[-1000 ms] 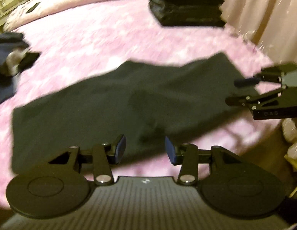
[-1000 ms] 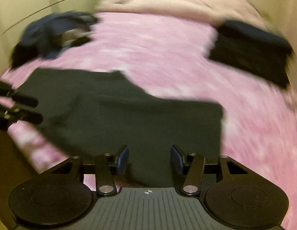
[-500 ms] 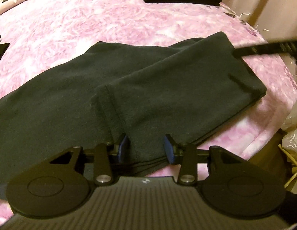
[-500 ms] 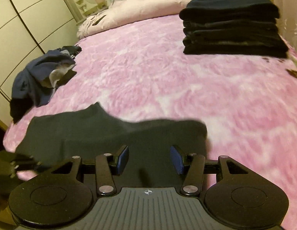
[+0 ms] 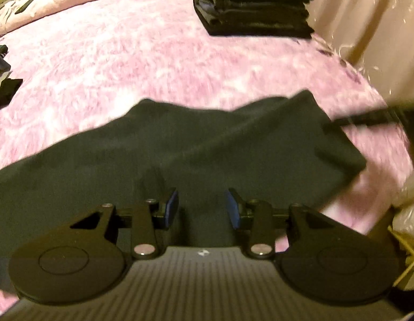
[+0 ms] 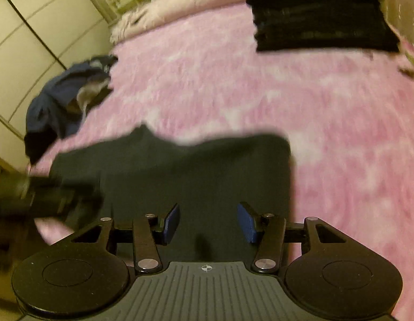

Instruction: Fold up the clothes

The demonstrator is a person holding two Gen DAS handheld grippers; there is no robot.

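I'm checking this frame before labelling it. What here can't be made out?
- Dark garment, left wrist view: its near edge is hidden behind the left claw; motion blur hides its folds.
- Right claw, left wrist view: only a blurred streak at the right edge.
- Blue clothes pile, right wrist view: too blurred to count pieces.
- Folded stack: cut off by the top edge.

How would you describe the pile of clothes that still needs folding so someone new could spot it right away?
Start from the pink fluffy bedspread covering the bed. Follow its edge on the cupboard side to the crumpled heap lying there. Unlike the neat folded stack at the far end and the flat dark garment nearest the grippers, it is rumpled, navy blue, with pale grey fabric showing.
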